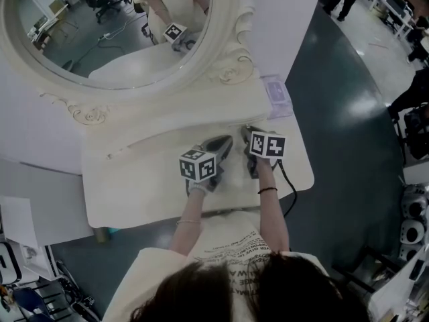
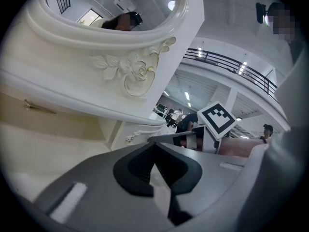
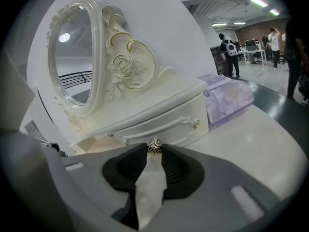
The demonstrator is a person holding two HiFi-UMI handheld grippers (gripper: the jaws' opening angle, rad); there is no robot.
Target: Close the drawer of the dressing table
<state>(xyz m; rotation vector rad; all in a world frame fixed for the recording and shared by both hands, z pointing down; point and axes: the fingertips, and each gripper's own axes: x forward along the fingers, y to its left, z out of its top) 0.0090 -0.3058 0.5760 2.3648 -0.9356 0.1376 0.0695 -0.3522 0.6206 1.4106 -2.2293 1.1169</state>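
Right hand-held gripper [image 3: 154, 152] was clenched on the small metal knob [image 3: 154, 145] of the drawer [image 3: 166, 122], which sat directly below the mirror [image 3: 72, 57]. An open slot showed at the drawer's end, below the mirror's lower rim, so it looked part way out and not yet home.

Left hand-held gripper [image 2: 155, 162] was clenched with its jaws together on nothing. It hung over the counter [image 1: 134, 193], below the mirror and just beside the right one.

A purple box [image 3: 227, 98] stood on the counter at the mirror's right foot, near the drawer's end but apart from it.

Judged step: pushing the drawer in by the knob.

- Push straight along the drawer's own line, toward the mirror base. A sideways lean would likely skew the front and jam it.
- Keep the grip on the knob firm but low in force, since the knob is small and the jaws could slip off.
- Move slowly near the end so the front meets the frame flush.
- The left hand-held gripper should stay off the drawer front and out of the way.
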